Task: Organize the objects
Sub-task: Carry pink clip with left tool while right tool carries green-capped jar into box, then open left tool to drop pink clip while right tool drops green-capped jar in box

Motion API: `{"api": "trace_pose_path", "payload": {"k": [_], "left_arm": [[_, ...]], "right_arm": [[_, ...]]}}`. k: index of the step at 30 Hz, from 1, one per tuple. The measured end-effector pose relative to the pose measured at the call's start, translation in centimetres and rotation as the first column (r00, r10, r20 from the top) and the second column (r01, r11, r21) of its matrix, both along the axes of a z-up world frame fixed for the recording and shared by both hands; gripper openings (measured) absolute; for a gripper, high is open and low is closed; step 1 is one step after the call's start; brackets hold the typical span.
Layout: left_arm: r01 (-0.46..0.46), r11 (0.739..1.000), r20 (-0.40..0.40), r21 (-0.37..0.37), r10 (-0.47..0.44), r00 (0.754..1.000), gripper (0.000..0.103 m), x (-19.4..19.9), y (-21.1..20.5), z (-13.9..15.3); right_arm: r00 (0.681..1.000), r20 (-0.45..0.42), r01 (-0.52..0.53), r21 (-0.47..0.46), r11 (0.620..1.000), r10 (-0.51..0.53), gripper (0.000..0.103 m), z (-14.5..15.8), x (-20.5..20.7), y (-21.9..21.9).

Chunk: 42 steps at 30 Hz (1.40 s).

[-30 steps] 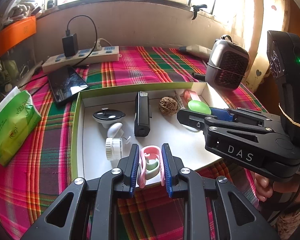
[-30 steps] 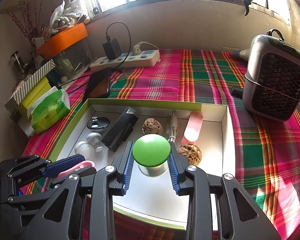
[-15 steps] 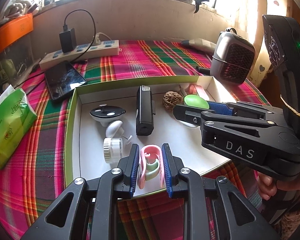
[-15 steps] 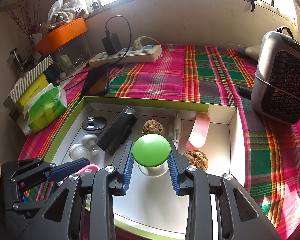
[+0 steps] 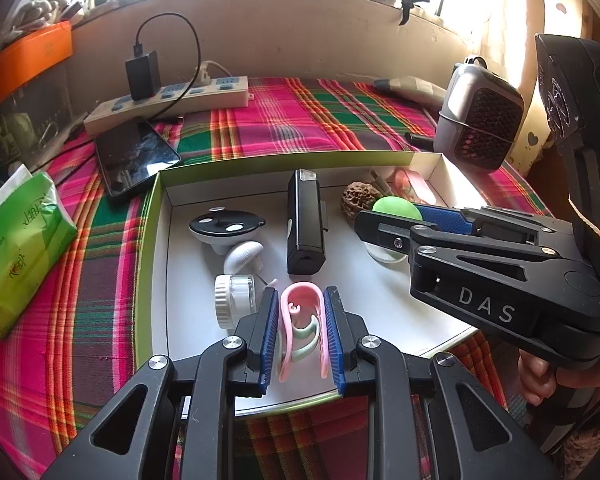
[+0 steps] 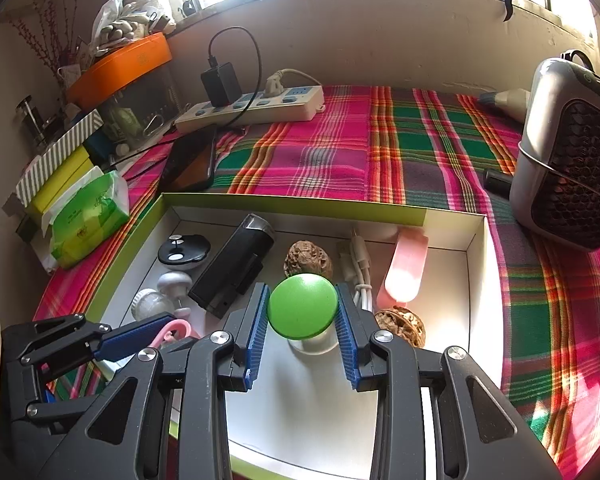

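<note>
A white tray with a green rim (image 5: 152, 240) (image 6: 476, 280) lies on the plaid cloth. My left gripper (image 5: 300, 320) is shut on a pink clip (image 5: 300, 320) over the tray's near edge; it shows at lower left in the right wrist view (image 6: 140, 334). My right gripper (image 6: 302, 320) is shut on a green-capped knob (image 6: 302, 306) with a white base, over the tray's middle; the knob also shows in the left wrist view (image 5: 396, 209). In the tray lie a black case (image 5: 305, 220) (image 6: 236, 268), two walnuts (image 6: 308, 259), a white cable (image 6: 360, 268), and a pink bar (image 6: 406, 268).
A black-topped disc (image 5: 226, 224), a white knob (image 5: 242, 254) and a small clear jar (image 5: 234, 300) sit at the tray's left. A phone (image 5: 134, 156), power strip (image 5: 168, 104), green tissue pack (image 5: 16, 248) and grey heater (image 6: 568, 156) surround the tray.
Both grippers have drawn back slightly toward the tray's near side, keeping hold of the clip and the green knob. The tray's contents have not moved.
</note>
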<state>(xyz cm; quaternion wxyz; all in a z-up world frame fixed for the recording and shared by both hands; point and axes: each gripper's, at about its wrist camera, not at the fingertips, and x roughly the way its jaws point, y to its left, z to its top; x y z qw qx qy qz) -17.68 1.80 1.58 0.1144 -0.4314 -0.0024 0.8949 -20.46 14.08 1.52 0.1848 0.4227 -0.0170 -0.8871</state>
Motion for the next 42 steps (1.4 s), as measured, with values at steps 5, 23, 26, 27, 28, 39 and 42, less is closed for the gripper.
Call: {"api": "trace_pose_path", "payload": {"k": [5, 23, 26, 27, 28, 39, 42], "left_arm": [[-0.004, 1.0, 0.002, -0.002, 0.004, 1.0, 0.021, -0.06, 0.0, -0.02], [-0.024, 0.999, -0.001, -0.029, 0.024, 1.0, 0.021, -0.1, 0.02, -0.1], [-0.027, 0.999, 0.0, -0.03, 0.027, 1.0, 0.021, -0.07, -0.04, -0.08], [-0.029, 0.999, 0.0, -0.032, 0.03, 1.0, 0.021, -0.06, -0.08, -0.07], [-0.031, 0.999, -0.001, -0.035, 0.031, 1.0, 0.021, -0.05, -0.11, -0.05], [-0.038, 0.998, -0.008, -0.043, 0.037, 0.999, 0.022, 0.48, -0.15, 0.36], [-0.039, 0.998, -0.009, -0.044, 0.039, 0.999, 0.023, 0.65, -0.13, 0.5]], "right_arm": [[1.0, -0.007, 0.0, 0.003, 1.0, 0.0, 0.034, -0.02, 0.07, -0.08], [1.0, -0.011, 0.004, -0.006, 1.0, -0.004, 0.034, 0.05, 0.15, 0.03], [1.0, -0.011, 0.003, -0.008, 1.0, -0.003, 0.034, 0.06, 0.25, 0.04], [1.0, -0.011, 0.002, -0.009, 1.0, -0.002, 0.034, 0.07, 0.27, 0.03], [1.0, -0.012, 0.002, -0.008, 1.0, -0.002, 0.034, 0.08, 0.3, 0.02], [1.0, -0.019, 0.009, -0.023, 1.0, -0.01, 0.046, 0.39, 0.64, 0.32], [1.0, -0.021, 0.011, -0.031, 0.999, -0.011, 0.046, 0.48, 0.81, 0.3]]}}
